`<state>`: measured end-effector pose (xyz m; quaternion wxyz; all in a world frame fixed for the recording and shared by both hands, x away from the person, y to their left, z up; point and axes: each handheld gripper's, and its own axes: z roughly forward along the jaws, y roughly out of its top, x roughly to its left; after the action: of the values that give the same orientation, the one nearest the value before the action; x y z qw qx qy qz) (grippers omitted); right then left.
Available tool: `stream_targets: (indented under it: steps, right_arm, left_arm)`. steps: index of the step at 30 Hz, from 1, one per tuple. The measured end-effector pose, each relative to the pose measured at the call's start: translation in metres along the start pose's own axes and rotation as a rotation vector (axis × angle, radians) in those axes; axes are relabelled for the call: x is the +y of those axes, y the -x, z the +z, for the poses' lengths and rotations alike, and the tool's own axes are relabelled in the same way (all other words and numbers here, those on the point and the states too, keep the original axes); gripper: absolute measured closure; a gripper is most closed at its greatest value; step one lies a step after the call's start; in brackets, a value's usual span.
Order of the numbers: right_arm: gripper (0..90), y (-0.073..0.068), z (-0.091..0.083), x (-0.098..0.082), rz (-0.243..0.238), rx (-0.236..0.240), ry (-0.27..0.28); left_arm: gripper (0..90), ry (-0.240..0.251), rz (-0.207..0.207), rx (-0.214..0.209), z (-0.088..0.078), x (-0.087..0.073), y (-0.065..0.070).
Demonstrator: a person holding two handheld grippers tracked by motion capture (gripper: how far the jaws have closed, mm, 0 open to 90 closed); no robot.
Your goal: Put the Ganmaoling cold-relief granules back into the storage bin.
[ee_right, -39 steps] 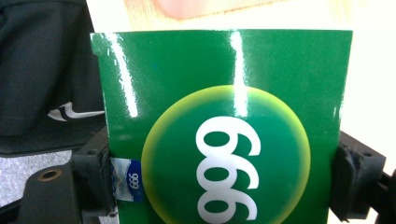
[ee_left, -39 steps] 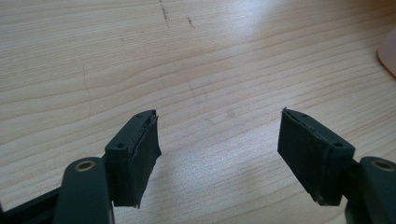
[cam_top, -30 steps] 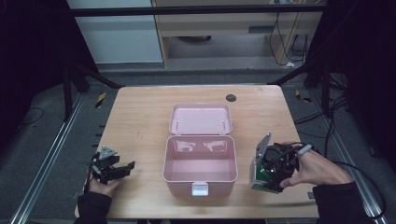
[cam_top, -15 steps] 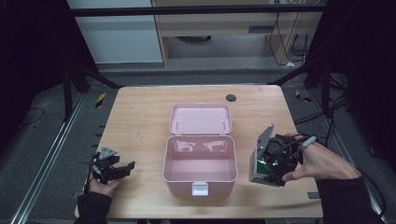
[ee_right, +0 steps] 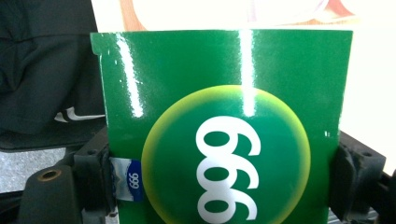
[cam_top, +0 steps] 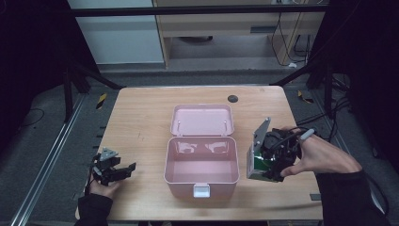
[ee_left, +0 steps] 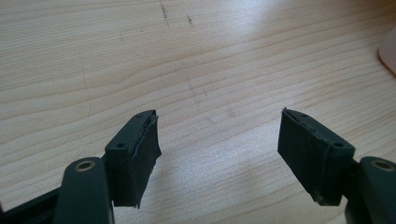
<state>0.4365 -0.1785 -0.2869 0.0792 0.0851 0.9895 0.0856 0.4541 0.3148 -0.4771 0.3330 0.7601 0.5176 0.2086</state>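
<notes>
Right gripper (cam_top: 261, 165) pinches the green box (ee_right: 224, 126) by its side edges, one jaw on each. Since a second ago it has lifted off the table (cam_top: 141, 122) and now hangs just beside the open pink case (cam_top: 201, 165); likely going in next. Left gripper (ee_left: 219, 154): jaws spread, nothing between them, unmoved.

- the right gripper (cam_top: 258, 165) with the green box (cam_top: 256, 168) in its fingers sits higher off the tabletop (cam_top: 141, 117) than before.
- the box tilts more.
</notes>
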Motion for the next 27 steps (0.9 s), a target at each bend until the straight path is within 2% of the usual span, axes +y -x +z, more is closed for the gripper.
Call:
stream_targets:
  steps: [12,27]
  right_arm:
    - [16.5,0.007,0.000,0.020,-0.040,0.018,0.003]
    - [16.6,0.009,-0.003,0.048,-0.098,0.003,0.015]
  left_arm:
    - [28.2,0.001,-0.004,-0.001,0.000,0.000,-0.001]
    - [28.2,0.005,-0.006,-0.003,0.000,0.000,-0.001]
